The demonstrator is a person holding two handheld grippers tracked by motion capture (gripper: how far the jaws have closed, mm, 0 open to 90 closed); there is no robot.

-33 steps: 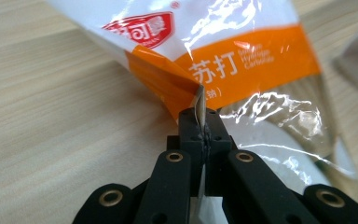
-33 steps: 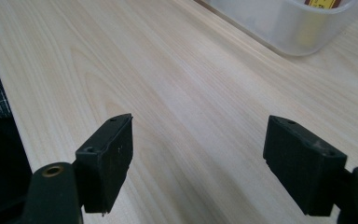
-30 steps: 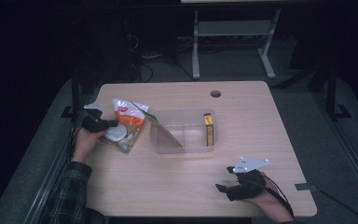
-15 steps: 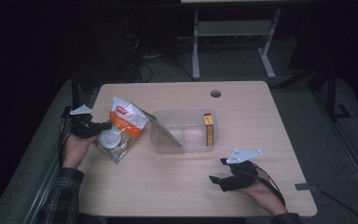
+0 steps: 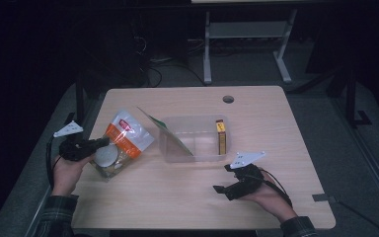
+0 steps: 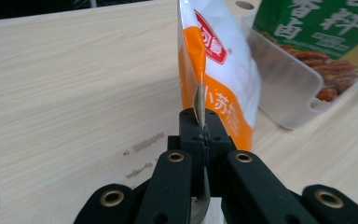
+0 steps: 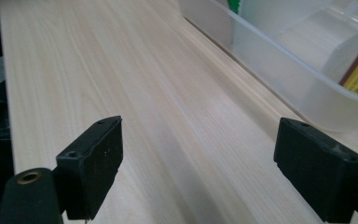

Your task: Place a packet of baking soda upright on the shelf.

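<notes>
Holding a bag (image 5: 121,143) by its thin edge, the left gripper (image 5: 100,143) sits at the left side of the table (image 5: 187,197). In the left gripper view its jaws are pinched tight on the bag's (image 6: 219,70) edge, just above the gripper (image 6: 204,135). The bag is orange and white with a red mark near the top. It leans up off the wood, just left of a clear bin (image 5: 195,139). A green packet (image 5: 170,136) stands tilted in the left end of the bin, and a yellow box (image 5: 221,136) stands at the right end. The right gripper (image 5: 222,188) rests on the table near the front edge, well apart from the bag and a little way in front of the bin. In the right gripper view its jaws are spread wide with bare wood between them, and the bin (image 7: 279,70) is off to the right.
</notes>
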